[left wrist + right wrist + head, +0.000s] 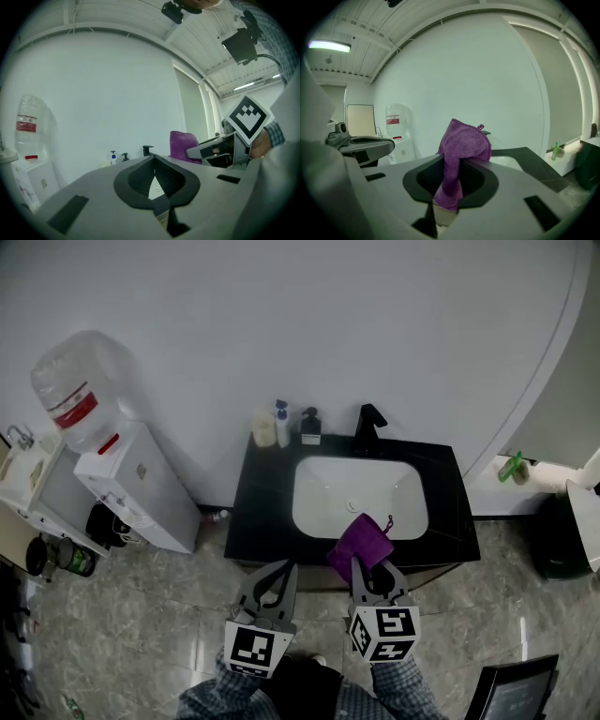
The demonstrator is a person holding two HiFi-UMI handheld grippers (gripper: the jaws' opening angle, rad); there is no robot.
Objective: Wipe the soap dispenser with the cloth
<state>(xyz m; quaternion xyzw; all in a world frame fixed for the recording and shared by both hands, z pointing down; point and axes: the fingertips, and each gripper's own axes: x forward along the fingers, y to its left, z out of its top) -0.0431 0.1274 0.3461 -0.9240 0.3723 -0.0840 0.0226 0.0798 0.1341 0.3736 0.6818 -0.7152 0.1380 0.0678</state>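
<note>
Soft, even indoor light; head view a bit dim and soft.
Ceiling tube light (329,45) glows far left in right gripper view. Both gripper views have fisheye bending, black vignetted corners and a blurred nearest foreground.

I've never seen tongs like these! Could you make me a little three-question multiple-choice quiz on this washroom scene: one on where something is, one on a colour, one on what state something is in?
1. Where do the pump bottles stand?
A) in the basin
B) at the back of the black counter, left of the tap
C) on the floor

2. What colour is the cloth?
A) yellow
B) white
C) purple

3. How is the cloth right now?
A) clamped in the right tongs
B) lying flat in the basin
C) draped over the tap

Answers:
1 B: the bottles stand by the wall on the counter, left of the tap.
2 C: the cloth shows purple in every view.
3 A: the right tongs are shut on it and it sticks up between them.
</note>
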